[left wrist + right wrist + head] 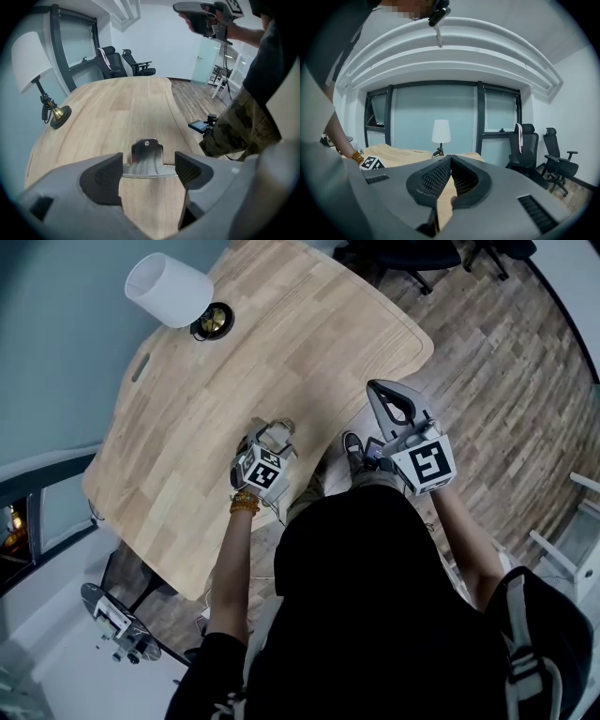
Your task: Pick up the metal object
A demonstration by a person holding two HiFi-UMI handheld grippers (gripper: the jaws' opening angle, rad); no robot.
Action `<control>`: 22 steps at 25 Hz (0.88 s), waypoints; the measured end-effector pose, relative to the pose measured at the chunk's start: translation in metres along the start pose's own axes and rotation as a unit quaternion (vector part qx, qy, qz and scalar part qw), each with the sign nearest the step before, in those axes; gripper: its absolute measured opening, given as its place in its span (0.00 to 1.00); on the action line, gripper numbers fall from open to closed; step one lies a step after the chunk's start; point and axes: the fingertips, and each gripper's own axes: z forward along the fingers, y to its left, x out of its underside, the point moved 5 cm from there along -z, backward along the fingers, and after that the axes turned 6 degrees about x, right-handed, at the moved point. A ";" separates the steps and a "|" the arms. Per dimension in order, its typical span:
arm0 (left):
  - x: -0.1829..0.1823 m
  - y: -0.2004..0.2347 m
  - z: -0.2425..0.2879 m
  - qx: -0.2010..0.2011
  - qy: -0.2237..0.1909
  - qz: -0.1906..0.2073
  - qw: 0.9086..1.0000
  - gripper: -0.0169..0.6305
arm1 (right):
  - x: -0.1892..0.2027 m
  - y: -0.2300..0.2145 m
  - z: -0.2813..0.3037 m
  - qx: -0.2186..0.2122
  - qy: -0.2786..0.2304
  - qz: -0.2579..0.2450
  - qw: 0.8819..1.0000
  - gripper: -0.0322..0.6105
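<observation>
Two gripping faces of the left gripper (149,174) stand wide apart, low over the near edge of the pale wooden table (117,112). Between them lies the shiny silver metal bracket (146,154), flat on the wood, its narrow tab with a small hole pointing away and its wide flange reaching almost from pad to pad. Whether the flange ends touch the pads cannot be told. To the right, off the table's edge, the right gripper (451,176) is held up in the air with its jaws together and nothing between them. Farther along the tabletop, near the left edge, stands a white-shaded lamp with a brass base (29,60). Beyond the far end are two black office chairs (136,63) by the windows.
</observation>
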 end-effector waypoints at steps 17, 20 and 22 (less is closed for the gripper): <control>-0.001 0.013 0.029 0.012 0.046 -0.048 0.998 0.57 | 0.002 -0.007 -0.008 0.016 0.004 0.008 1.000 0.05; -0.001 0.013 0.034 0.011 0.066 -0.031 0.997 0.57 | 0.003 -0.006 -0.009 0.013 0.007 0.005 1.000 0.05; 0.000 0.013 0.036 0.011 0.080 -0.025 0.996 0.57 | 0.003 -0.006 -0.010 0.012 0.009 0.004 1.000 0.05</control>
